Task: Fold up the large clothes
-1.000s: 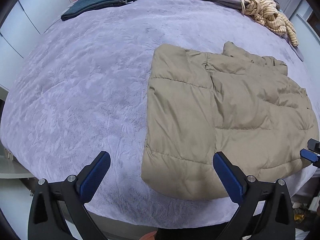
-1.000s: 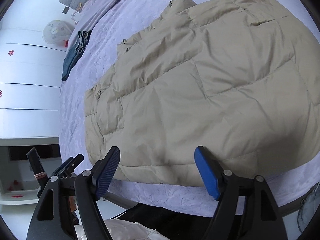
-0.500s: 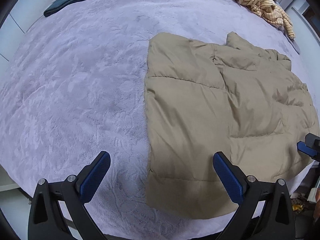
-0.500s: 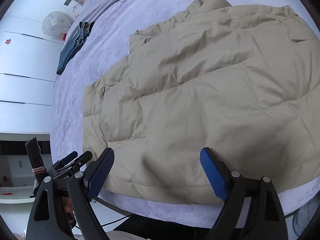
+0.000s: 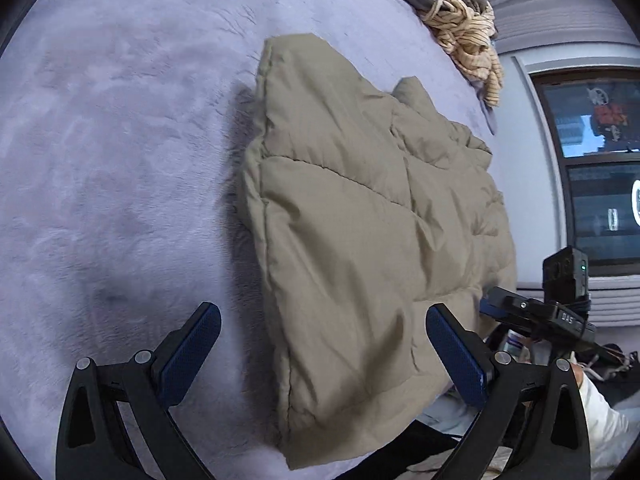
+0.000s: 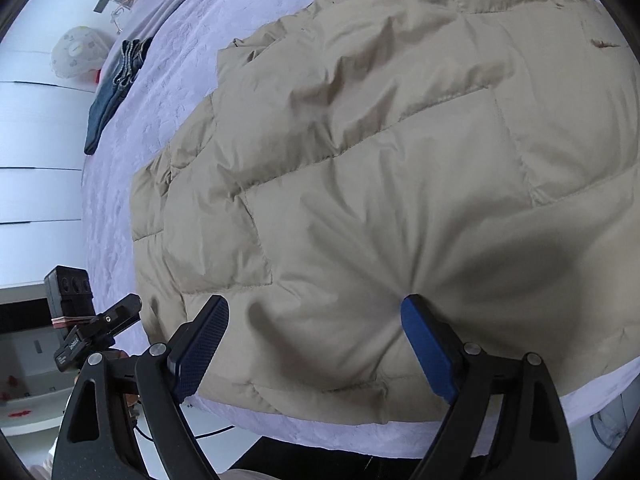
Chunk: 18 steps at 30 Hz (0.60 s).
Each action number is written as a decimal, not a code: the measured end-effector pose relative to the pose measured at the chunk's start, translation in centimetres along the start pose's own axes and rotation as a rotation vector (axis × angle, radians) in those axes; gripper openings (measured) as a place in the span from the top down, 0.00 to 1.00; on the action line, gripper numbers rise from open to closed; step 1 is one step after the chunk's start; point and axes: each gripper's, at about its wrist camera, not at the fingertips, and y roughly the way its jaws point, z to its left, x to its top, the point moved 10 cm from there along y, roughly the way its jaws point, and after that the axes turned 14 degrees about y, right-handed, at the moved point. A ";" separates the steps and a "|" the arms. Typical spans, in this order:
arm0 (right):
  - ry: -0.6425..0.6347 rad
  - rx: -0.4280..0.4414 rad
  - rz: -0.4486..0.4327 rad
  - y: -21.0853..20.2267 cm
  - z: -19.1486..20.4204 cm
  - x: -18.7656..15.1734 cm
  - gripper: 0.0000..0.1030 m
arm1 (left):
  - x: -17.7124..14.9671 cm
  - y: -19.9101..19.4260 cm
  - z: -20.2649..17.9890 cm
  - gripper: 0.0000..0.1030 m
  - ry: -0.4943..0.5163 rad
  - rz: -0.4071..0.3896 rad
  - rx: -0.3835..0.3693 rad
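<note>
Item: tan quilted jacket (image 6: 384,184), folded, on the lilac bedspread (image 5: 112,168) at its near edge; far hem cut off by the frame. Since a second ago both cameras sit closer to it. Left gripper (image 5: 324,356): jaws spread, empty, over the jacket's left corner. Right gripper (image 6: 316,344): spread (right pad tip dents the fabric).

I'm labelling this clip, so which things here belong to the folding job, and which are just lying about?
In the job: tan puffer jacket; left gripper; right gripper, both open.

Lying about: folded jeans; striped garment; purple bedspread.
</note>
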 end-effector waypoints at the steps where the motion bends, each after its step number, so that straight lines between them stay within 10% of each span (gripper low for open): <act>1: 0.003 -0.001 0.001 0.1 -0.1 0.1 0.12 | 0.2 0.7 -0.2 0.00 0.004 0.010 -0.025; 13: 0.012 -0.039 -0.003 1.0 -0.4 0.3 0.12 | 2.0 7.0 -3.8 0.01 0.011 0.110 -0.274; 16: 0.020 -0.040 -0.008 1.1 -0.4 0.4 0.12 | 1.9 6.8 -4.0 0.46 0.037 0.113 -0.240; 18: 0.024 -0.042 -0.005 1.2 -0.2 0.3 0.12 | 2.2 6.3 -4.6 0.57 0.059 0.090 -0.233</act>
